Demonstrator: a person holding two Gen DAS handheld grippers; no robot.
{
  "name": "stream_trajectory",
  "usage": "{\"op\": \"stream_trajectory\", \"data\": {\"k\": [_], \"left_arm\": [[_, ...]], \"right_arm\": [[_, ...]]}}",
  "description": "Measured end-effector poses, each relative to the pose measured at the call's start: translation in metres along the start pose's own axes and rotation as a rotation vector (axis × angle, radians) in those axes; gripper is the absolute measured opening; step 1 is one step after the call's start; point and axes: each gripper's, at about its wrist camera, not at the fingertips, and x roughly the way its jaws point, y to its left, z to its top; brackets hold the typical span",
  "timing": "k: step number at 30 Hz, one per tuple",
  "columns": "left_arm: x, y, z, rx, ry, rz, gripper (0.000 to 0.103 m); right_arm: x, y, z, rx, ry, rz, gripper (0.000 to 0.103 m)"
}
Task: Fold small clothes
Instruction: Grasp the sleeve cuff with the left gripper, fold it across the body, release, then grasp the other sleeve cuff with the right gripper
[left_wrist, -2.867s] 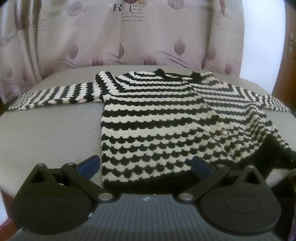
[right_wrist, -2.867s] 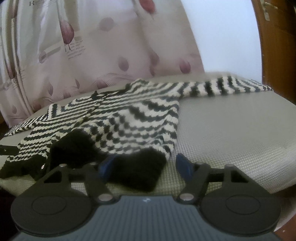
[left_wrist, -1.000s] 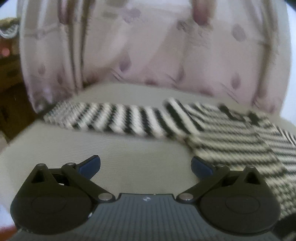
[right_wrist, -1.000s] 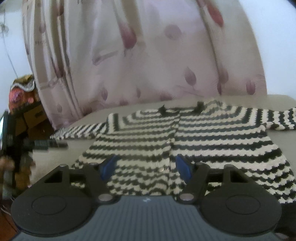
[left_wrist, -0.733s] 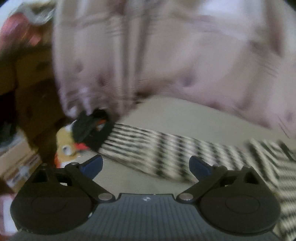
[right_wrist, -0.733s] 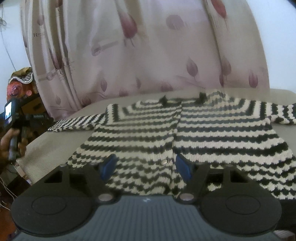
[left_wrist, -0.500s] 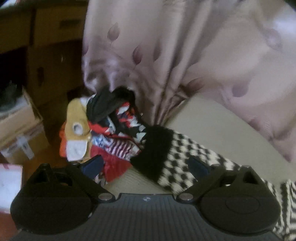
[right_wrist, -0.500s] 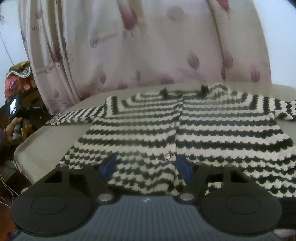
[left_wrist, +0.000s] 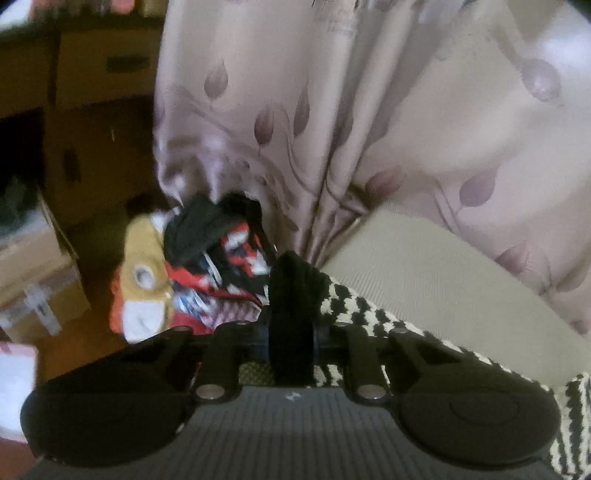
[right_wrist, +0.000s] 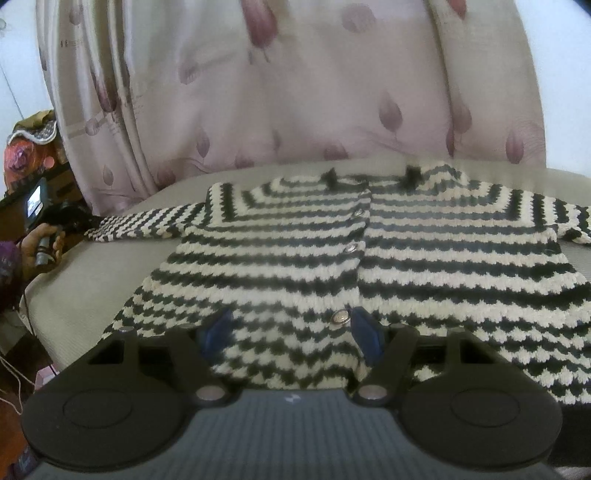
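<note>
A small black-and-white striped knit cardigan (right_wrist: 351, 258) lies flat and buttoned on a beige cushioned surface (right_wrist: 85, 291). Its left sleeve (left_wrist: 388, 325) stretches toward the surface's left edge and ends in a black cuff (left_wrist: 291, 295). My left gripper (left_wrist: 291, 341) has that cuff between its jaws, which are closing, and the pads press on it from both sides. In the right wrist view my right gripper (right_wrist: 290, 332) hovers open over the cardigan's lower front, near a metal button (right_wrist: 340, 316), gripping nothing. The cardigan's right sleeve (right_wrist: 576, 225) runs off to the right.
A pink leaf-patterned curtain (right_wrist: 295, 92) hangs behind the surface. Left of the surface's edge a pile of colourful clothes (left_wrist: 192, 280) lies low beside cardboard boxes (left_wrist: 33, 266). A person's hand (right_wrist: 48, 240) holds the left gripper's handle at the far left.
My left gripper swept left along the sleeve to its black cuff and closed on it. The right gripper stayed open over the cardigan's lower front, barely moving.
</note>
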Motion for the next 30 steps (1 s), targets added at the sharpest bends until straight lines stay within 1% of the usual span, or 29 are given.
{"op": "stream_trajectory", "data": {"k": [2,5,7,8,11,12,14,15,16,17,18,19,21,23,25,26,27,28,30], "left_arm": [[-0.013,-0.004,-0.001,-0.002,-0.042,0.035,0.021],[-0.045,-0.005,-0.003,-0.075,-0.095,0.073,0.021],[-0.068,-0.003,-0.007,-0.139,-0.095,0.086,0.021],[-0.077,-0.003,-0.010,-0.149,-0.096,0.100,0.021],[-0.097,-0.008,-0.026,-0.109,-0.089,0.175,0.021],[-0.101,-0.008,-0.033,-0.107,-0.075,0.189,0.021],[-0.104,-0.008,-0.043,-0.086,-0.045,0.185,0.022],[-0.106,-0.009,-0.049,-0.062,-0.042,0.204,0.028],[-0.109,-0.010,-0.053,-0.048,-0.045,0.228,0.029],[-0.114,-0.010,-0.057,-0.046,-0.055,0.247,0.033],[-0.122,-0.010,-0.061,-0.052,-0.075,0.261,0.041],[-0.129,-0.010,-0.063,-0.052,-0.096,0.270,0.047],[-0.145,-0.016,-0.066,-0.045,-0.146,0.299,0.072],[-0.162,-0.032,-0.069,-0.015,-0.213,0.304,0.081],[-0.174,-0.057,-0.073,0.052,-0.256,0.283,0.089],[-0.178,-0.072,-0.077,0.086,-0.270,0.255,0.098],[-0.180,-0.084,-0.082,0.114,-0.273,0.219,0.101],[-0.182,-0.100,-0.088,0.141,-0.279,0.175,0.101],[-0.179,-0.129,-0.102,0.202,-0.280,0.109,0.102]], "right_arm": [[-0.008,-0.013,0.005,0.048,-0.031,-0.007,0.070],[-0.025,-0.036,0.012,0.110,-0.081,-0.038,0.070],[-0.036,-0.052,0.014,0.137,-0.112,-0.066,0.070],[-0.040,-0.059,0.014,0.150,-0.123,-0.079,0.070],[-0.051,-0.083,0.008,0.215,-0.145,-0.105,0.071],[-0.052,-0.089,0.006,0.236,-0.147,-0.106,0.071],[-0.055,-0.099,0.001,0.270,-0.147,-0.106,0.071],[-0.057,-0.103,-0.001,0.279,-0.150,-0.105,0.071],[-0.058,-0.107,-0.002,0.289,-0.155,-0.102,0.071],[-0.060,-0.111,-0.003,0.301,-0.161,-0.102,0.071],[-0.065,-0.117,-0.006,0.318,-0.172,-0.107,0.071],[-0.069,-0.123,-0.006,0.335,-0.185,-0.117,0.071],[-0.079,-0.138,-0.004,0.374,-0.221,-0.145,0.071],[-0.093,-0.163,0.000,0.429,-0.269,-0.178,0.071],[-0.107,-0.199,0.003,0.503,-0.317,-0.209,0.071],[-0.113,-0.220,0.005,0.542,-0.338,-0.226,0.071],[-0.117,-0.238,0.006,0.573,-0.349,-0.243,0.071],[-0.120,-0.259,0.007,0.605,-0.356,-0.261,0.073],[-0.123,-0.302,0.012,0.655,-0.366,-0.295,0.071]]}}
